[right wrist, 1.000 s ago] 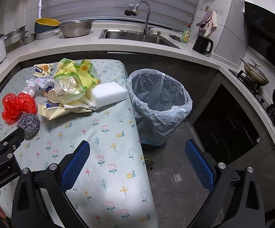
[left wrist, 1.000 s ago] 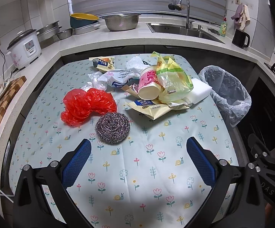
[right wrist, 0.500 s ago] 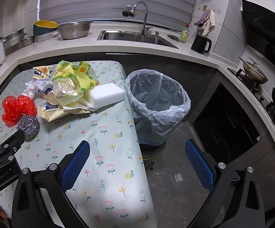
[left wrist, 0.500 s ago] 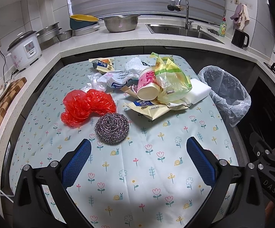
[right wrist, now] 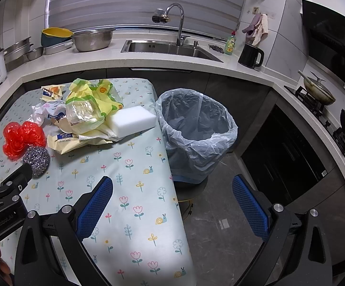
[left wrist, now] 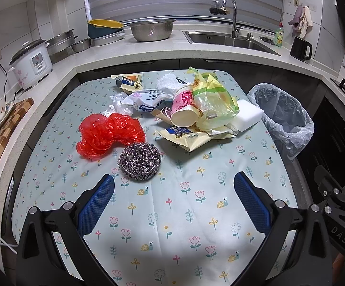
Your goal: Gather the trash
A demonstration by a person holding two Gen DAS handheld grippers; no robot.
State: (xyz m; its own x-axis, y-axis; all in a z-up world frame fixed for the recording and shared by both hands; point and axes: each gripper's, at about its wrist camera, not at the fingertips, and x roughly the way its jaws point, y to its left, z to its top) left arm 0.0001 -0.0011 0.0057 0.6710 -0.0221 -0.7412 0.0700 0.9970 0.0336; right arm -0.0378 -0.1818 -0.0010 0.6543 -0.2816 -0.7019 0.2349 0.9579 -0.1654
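A pile of trash lies on the flower-print table (left wrist: 172, 214): a red plastic bag (left wrist: 108, 134), a steel scourer (left wrist: 139, 161), a pink paper cup (left wrist: 184, 112), a yellow-green bag (left wrist: 214, 100), flat wrappers (left wrist: 191, 138) and a white sponge block (left wrist: 247, 114). A bin lined with a clear bag (left wrist: 282, 116) stands off the table's right edge. My left gripper (left wrist: 173, 202) is open and empty, just short of the scourer. My right gripper (right wrist: 172, 206) is open and empty over the table's right edge, with the bin (right wrist: 196, 128) ahead.
A counter runs behind with a rice cooker (left wrist: 33, 62), steel bowls (left wrist: 151, 29), a sink (left wrist: 224, 39) and a black kettle (left wrist: 299, 48). A wooden board (left wrist: 5, 128) lies at left. A stove with pans (right wrist: 320, 93) stands at right, dark floor (right wrist: 220, 226) below.
Both grippers have eased slightly forward toward the trash; the scourer and the pile sit a little nearer in the views. Both stay open and nothing has been grasped.
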